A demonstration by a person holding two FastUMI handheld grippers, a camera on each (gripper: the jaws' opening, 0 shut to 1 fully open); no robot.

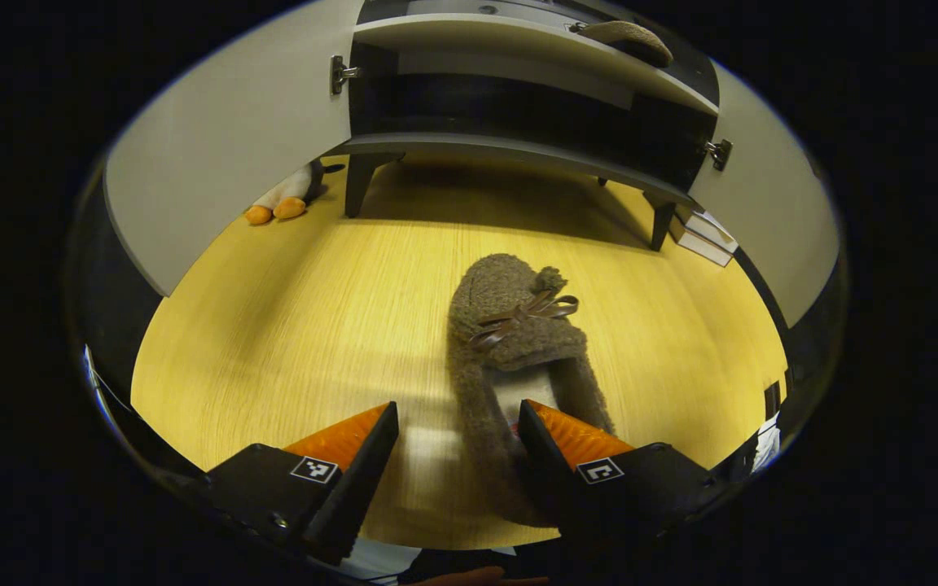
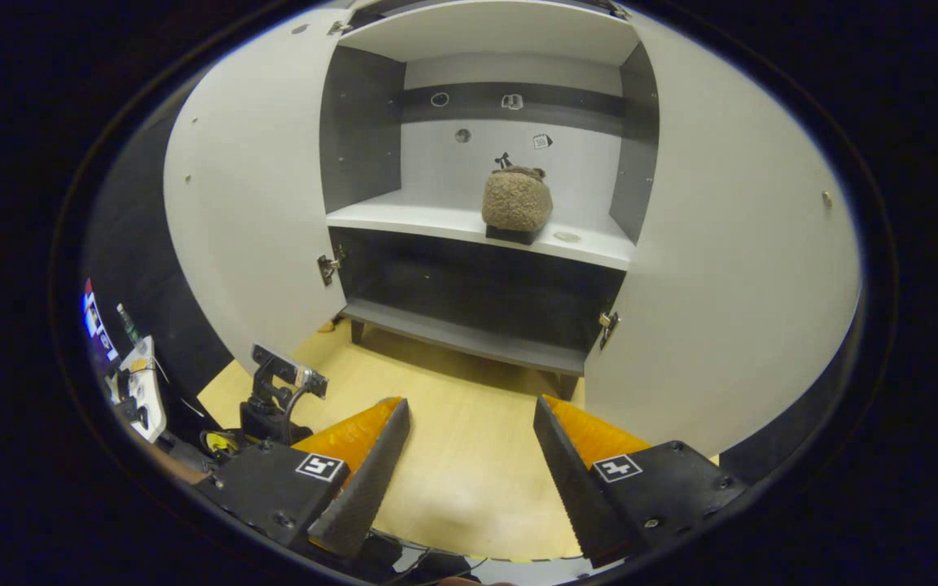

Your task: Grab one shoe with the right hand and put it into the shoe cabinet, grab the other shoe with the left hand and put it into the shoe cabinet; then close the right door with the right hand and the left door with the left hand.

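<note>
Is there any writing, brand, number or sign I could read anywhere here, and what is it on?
No readable words or numbers.
Square black-and-white coded markers, not text, sit on the left gripper and the right gripper.
Small stickers on the shoe cabinet's back wall, behind the shoe on the shelf: too small to read.
Papers on the floor beside the cabinet: too blurred.
The slipper on the floor shows no label.

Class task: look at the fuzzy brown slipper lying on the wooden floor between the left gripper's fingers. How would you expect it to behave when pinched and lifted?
The slipper looks thick and fleecy, so it is probably soft and would squash under the left gripper. Its fuzzy surface suggests a good hold, unlikely to slip. It seems light for its size, and the unheld toe may droop a little. It lies flat, so rolling seems unlikely.
</note>
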